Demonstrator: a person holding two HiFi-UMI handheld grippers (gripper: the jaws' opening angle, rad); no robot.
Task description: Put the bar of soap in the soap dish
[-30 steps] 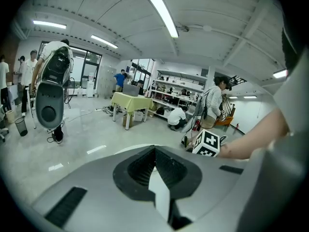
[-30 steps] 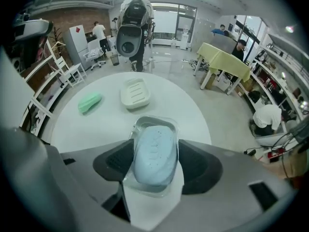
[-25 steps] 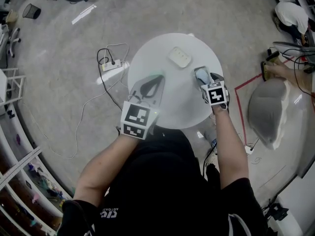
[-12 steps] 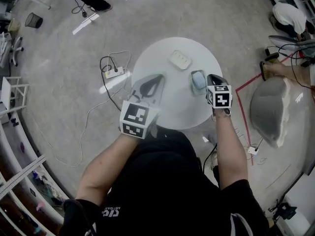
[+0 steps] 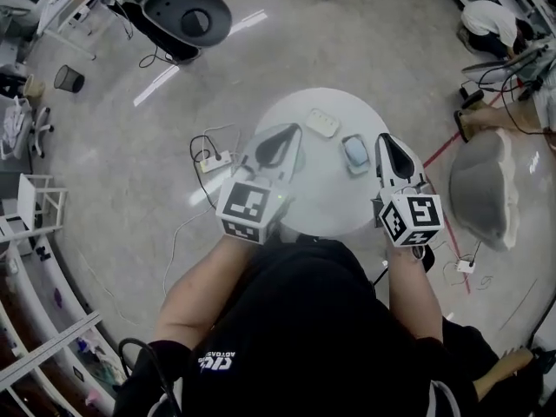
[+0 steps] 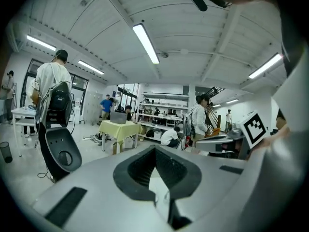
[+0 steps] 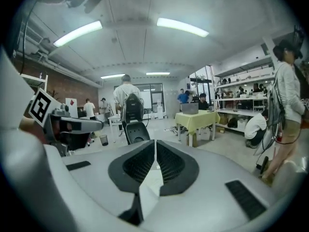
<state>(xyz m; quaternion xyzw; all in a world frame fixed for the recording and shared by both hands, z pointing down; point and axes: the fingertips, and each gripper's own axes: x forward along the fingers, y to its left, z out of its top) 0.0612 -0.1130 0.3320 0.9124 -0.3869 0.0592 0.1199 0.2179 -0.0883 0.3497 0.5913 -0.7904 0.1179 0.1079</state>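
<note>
The bar of soap (image 5: 354, 149), a pale oblong, seems to lie inside the grey-blue soap dish (image 5: 361, 169) on the round white table (image 5: 321, 200). A white rounded-rectangular object (image 5: 322, 122) sits just beside the dish. In the head view the right gripper (image 5: 383, 139) shows just right of the dish, its fingers just closed together on nothing, and the left gripper (image 5: 289, 130) also has its fingers meeting at the tips, empty.

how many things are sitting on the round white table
2: a white oblong piece near the far edge, and a bluish piece right of it, beside the right gripper. The left gripper may hide more.
</note>
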